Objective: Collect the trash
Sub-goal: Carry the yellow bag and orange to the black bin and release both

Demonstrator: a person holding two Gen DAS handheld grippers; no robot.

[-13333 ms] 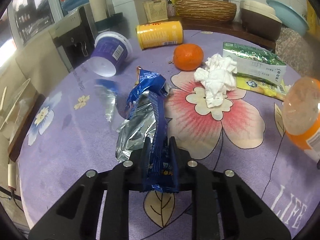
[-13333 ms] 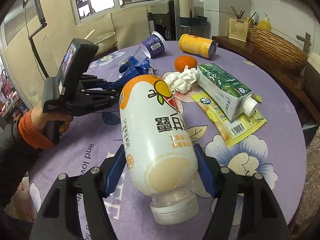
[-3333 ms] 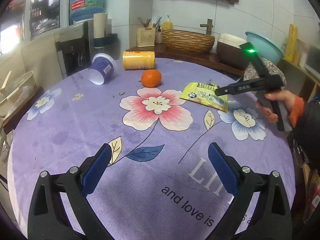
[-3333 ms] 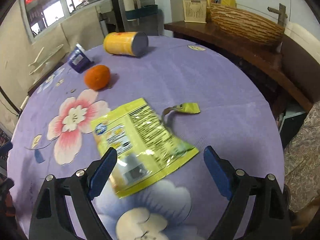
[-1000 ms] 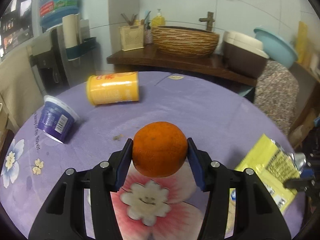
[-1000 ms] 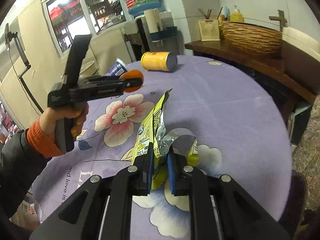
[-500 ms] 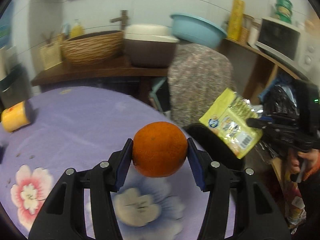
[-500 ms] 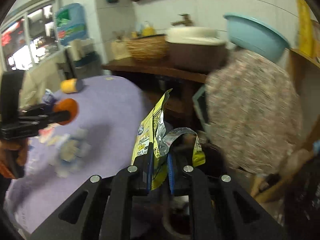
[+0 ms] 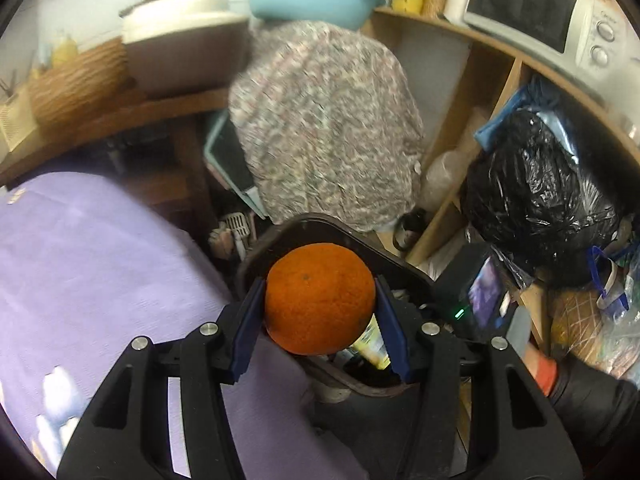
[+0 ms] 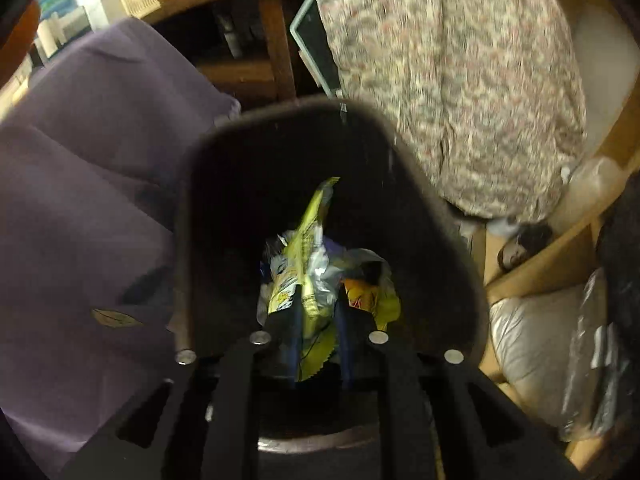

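Claws [image 9: 320, 316] [image 10: 318, 332] poised over bin [image 10: 420, 184], gripping orange [image 9: 320, 298], wrapper [image 10: 308, 248].

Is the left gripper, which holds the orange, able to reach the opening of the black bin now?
Probably yes. The left gripper holds the orange right by the bin rim; only the right gripper with its yellow packet crowds the opening.
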